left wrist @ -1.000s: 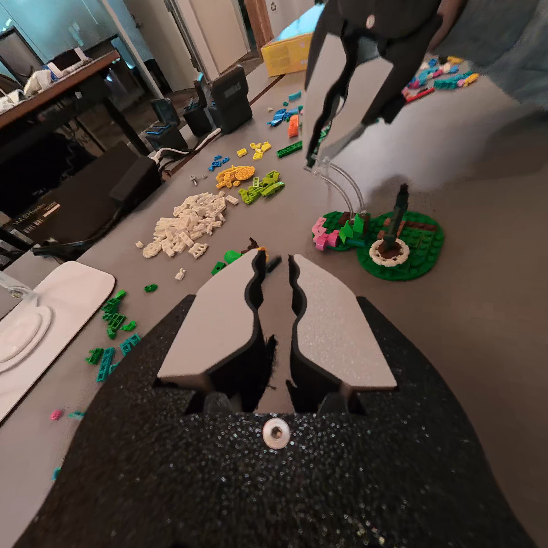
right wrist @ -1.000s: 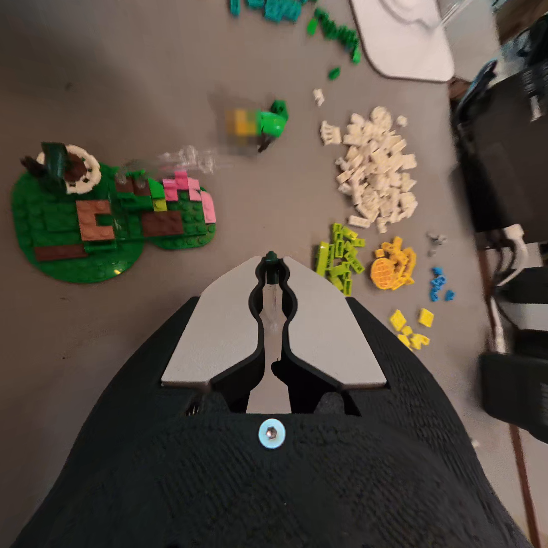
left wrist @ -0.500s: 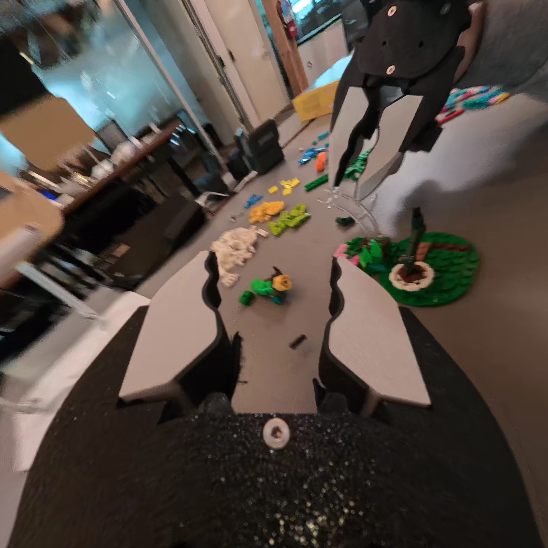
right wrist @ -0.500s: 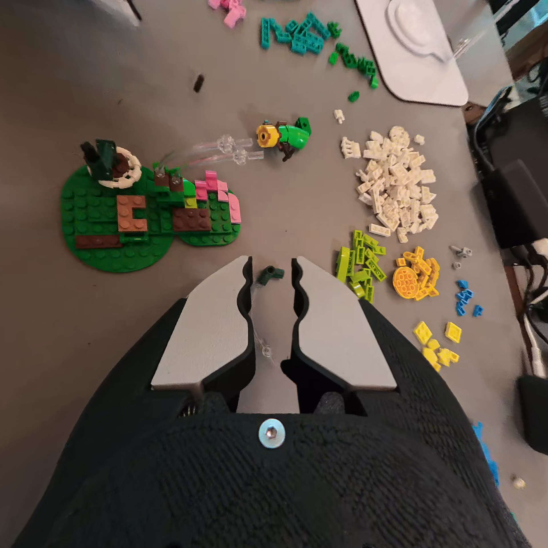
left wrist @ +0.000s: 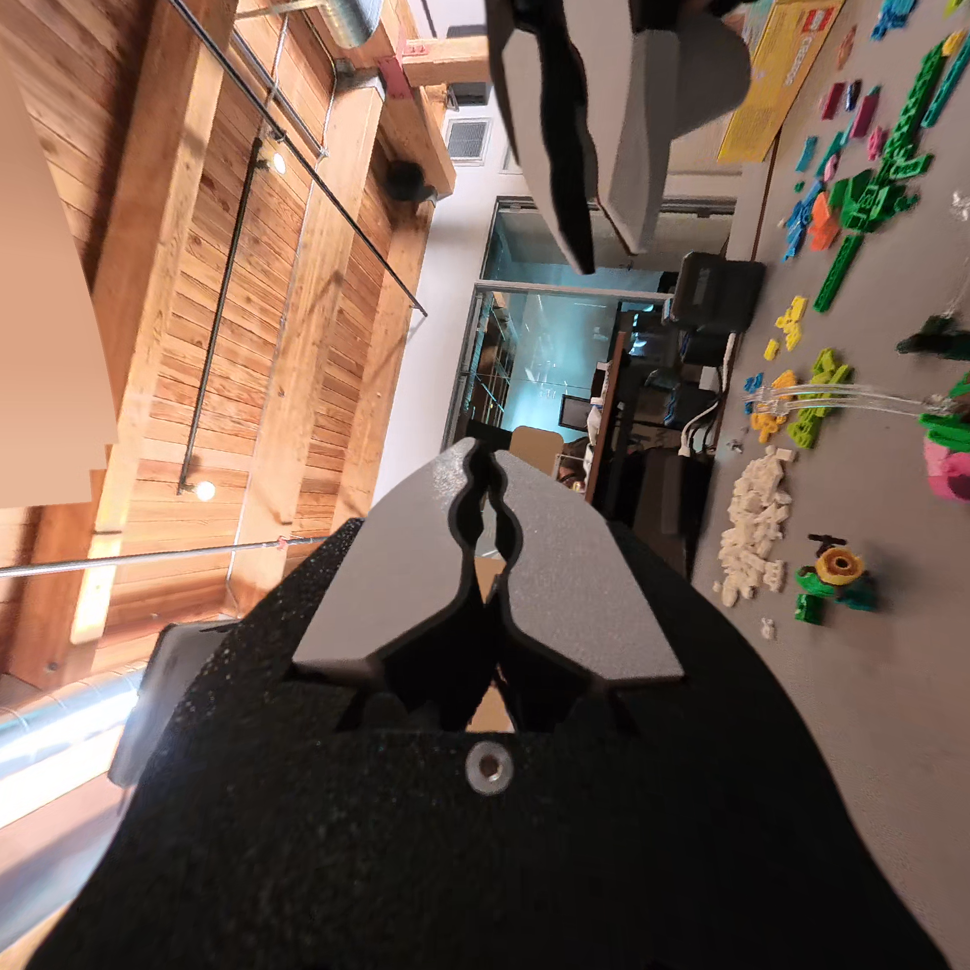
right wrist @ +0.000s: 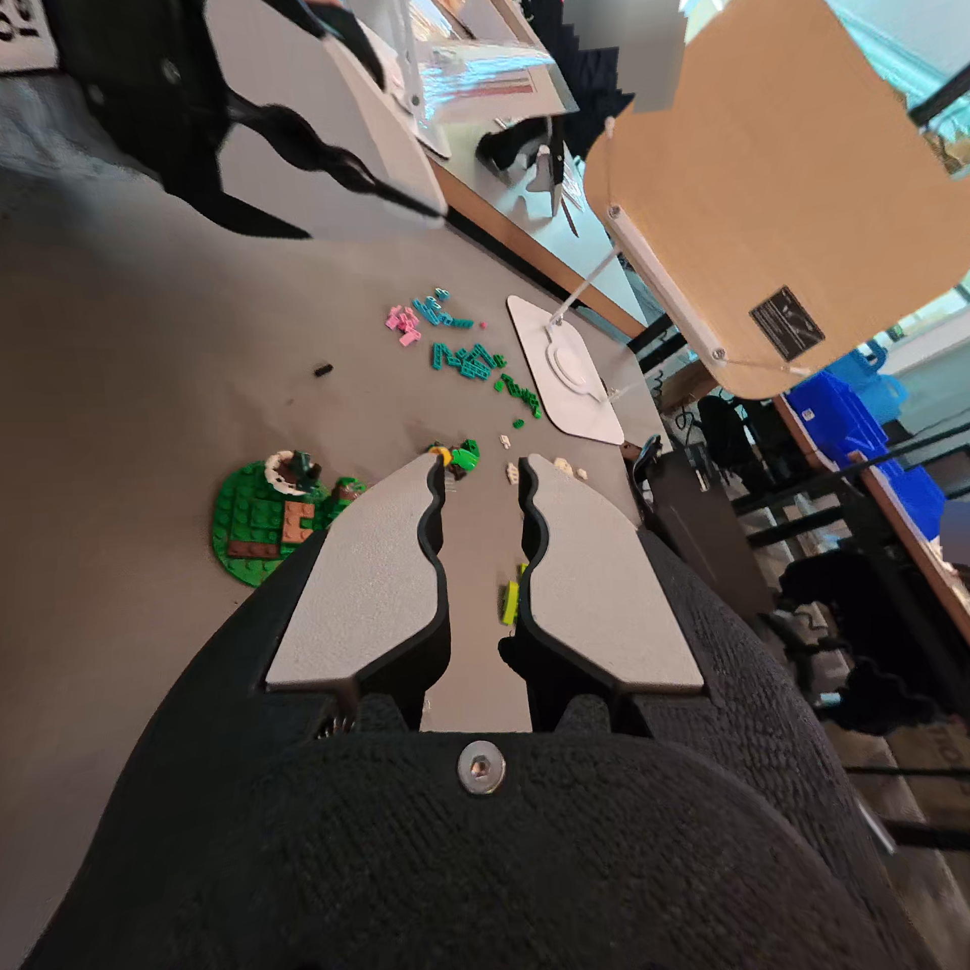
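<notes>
My left gripper (left wrist: 485, 457) is raised off the table and rolled onto its side. Its fingers are shut, with nothing between them. It also shows shut at the top left of the right wrist view (right wrist: 367, 183). My right gripper (right wrist: 478, 464) is open and empty above the grey table (right wrist: 157, 341). Just beyond its left fingertip lies a small green and yellow brick flower (right wrist: 462, 455), which also shows in the left wrist view (left wrist: 834, 575). A green baseplate build (right wrist: 252, 519) sits left of the right gripper. Clear curved stalks (left wrist: 840, 400) rise from that build.
On the table lie a white brick pile (left wrist: 756, 525), lime bricks (right wrist: 509, 601), teal bricks (right wrist: 464, 362), pink bricks (right wrist: 404, 323) and a small black piece (right wrist: 323, 370). A white stand base (right wrist: 572, 378) holds a tan board (right wrist: 787, 199) at the right edge. About 9 cm separates my left fingertips from my right.
My right gripper opened, let go of the clear stalk with the dark green piece, and lifted away. My left gripper opened, then swung up, rolled over and shut on nothing.
</notes>
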{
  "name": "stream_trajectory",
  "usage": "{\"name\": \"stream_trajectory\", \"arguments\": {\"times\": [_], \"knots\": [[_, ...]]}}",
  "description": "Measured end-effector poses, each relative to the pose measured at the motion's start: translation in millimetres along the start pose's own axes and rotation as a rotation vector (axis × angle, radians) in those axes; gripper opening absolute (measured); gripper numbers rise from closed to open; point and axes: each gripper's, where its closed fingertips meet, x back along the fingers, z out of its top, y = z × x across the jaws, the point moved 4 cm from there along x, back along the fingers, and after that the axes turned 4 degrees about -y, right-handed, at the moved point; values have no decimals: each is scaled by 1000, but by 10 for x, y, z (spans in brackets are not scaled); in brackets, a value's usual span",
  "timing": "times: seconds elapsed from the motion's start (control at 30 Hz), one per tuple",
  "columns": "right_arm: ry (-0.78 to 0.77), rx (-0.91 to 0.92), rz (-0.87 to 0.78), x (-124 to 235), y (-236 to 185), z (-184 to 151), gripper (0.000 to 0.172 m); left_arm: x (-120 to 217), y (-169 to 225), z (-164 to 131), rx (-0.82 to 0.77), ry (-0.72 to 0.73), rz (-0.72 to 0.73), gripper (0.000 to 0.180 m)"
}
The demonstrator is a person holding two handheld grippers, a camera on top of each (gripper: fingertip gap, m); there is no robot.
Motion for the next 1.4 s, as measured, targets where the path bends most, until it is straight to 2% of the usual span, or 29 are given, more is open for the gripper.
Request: {"name": "stream_trajectory", "arguments": {"times": [0.27,0.33,0.43,0.5,0.57,0.7,0.9,1.1,1.23,1.3,1.4], "knots": [[33,65,109,-28,-214,364,23,-63,78,82,-288,22,-28,0],[-46,80,159,-91,-264,419,19,-91,169,15,-390,9,-69,0],[-296,167,103,-263,-196,371,9,-153,311,-168,-494,-62,-166,1],[-382,207,97,-394,-182,385,2,-202,370,-308,-472,-128,-221,1],[-407,158,117,-533,-177,452,0,-247,398,-434,-441,-164,-224,1],[-484,120,110,-735,-132,471,0,-340,433,-687,-386,-232,-174,7],[-491,106,103,-905,-140,484,0,-409,557,-882,-281,-264,-168,8],[-479,92,138,-1038,-184,499,0,-384,658,-1021,-247,-266,-191,7],[-464,80,150,-1091,-192,492,0,-350,682,-1057,-104,-267,-204,8],[-433,56,149,-1085,-167,493,0,-327,740,-1054,137,-258,-302,9],[-333,-53,158,-987,-31,503,0,-263,741,-1083,654,-211,-517,9]]}}
